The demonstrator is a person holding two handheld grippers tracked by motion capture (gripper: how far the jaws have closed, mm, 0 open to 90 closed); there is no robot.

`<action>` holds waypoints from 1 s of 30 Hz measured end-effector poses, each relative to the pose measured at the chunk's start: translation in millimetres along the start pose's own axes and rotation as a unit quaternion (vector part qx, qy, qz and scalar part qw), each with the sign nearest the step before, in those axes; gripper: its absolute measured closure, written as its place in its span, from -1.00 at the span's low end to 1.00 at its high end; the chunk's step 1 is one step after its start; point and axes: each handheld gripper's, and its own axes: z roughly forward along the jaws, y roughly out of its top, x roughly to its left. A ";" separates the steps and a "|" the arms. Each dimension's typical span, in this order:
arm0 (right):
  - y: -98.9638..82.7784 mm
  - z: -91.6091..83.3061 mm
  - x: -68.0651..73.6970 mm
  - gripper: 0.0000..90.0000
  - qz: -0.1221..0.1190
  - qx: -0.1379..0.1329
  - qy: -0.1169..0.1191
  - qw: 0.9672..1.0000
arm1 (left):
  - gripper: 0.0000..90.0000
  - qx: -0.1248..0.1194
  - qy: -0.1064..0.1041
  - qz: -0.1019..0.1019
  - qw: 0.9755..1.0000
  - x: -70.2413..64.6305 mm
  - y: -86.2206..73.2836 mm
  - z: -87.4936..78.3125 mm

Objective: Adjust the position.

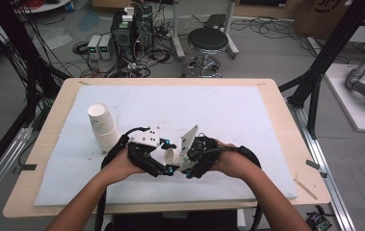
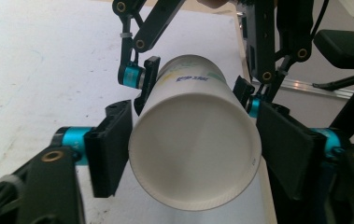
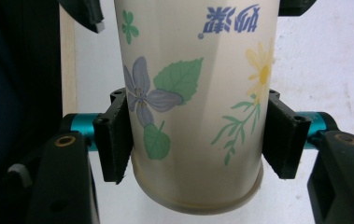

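Observation:
A white paper cup [image 1: 172,155] printed with flowers and leaves hangs level between my two grippers, low over the white mat near the table's front. In the left gripper view its bottom end [image 2: 191,158] faces the camera, and my left gripper [image 2: 193,144] has a black pad against each side of it. My right gripper [image 3: 198,135] is shut on the same cup [image 3: 188,70] near its rim, pads pressed on both sides. From above, the left gripper [image 1: 168,156] and right gripper [image 1: 186,161] meet nose to nose around the cup.
A tilted stack of paper cups [image 1: 102,127] lies on the white mat [image 1: 228,110] to the left of my hands. The wooden table edge [image 1: 286,120] frames the mat. Beyond the table are a stool [image 1: 208,41] and cabled electronics [image 1: 132,29] on the floor.

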 end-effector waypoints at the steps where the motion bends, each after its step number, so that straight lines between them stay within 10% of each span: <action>1: 0.3 0.0 -0.1 -0.21 0.000 0.005 0.002 1.000 | -0.29 0.005 0.000 0.003 1.000 0.2 0.1 0.9; 9: 0.0 2.1 2.5 -0.31 -0.015 0.017 -0.002 1.000 | -0.18 0.015 -0.002 0.005 1.000 0.2 -1.4 2.5; 12: -5.1 1.1 2.7 -0.62 -0.002 -0.009 -0.014 1.000 | -0.17 0.002 0.001 0.002 1.000 -0.6 -1.5 -0.2; 20: -32.0 -17.6 2.1 -0.62 0.058 -0.113 -0.017 0.992 | -0.17 -0.051 0.007 -0.016 0.999 -0.8 -8.4 -10.0; 22: -38.7 -21.3 2.9 -0.62 0.068 -0.137 -0.024 0.988 | -0.17 -0.063 0.009 -0.018 0.998 -1.0 -10.3 -12.3; 26: -60.2 -27.4 8.5 -0.62 0.102 -0.221 -0.045 0.969 | -0.18 -0.104 0.018 -0.026 0.994 -2.8 -17.4 -17.6; 27: -60.2 -27.4 8.5 -0.62 0.102 -0.221 -0.045 0.969 | -0.17 -0.104 0.018 -0.026 0.994 -2.8 -17.4 -17.6; 29: -70.4 -25.3 13.0 -0.62 0.118 -0.263 -0.060 0.956 | -0.18 -0.128 0.022 -0.028 0.991 -3.8 -21.6 -19.6; 30: -70.4 -25.3 13.0 -0.62 0.118 -0.263 -0.060 0.956 | -0.18 -0.128 0.022 -0.028 0.991 -3.8 -21.6 -19.6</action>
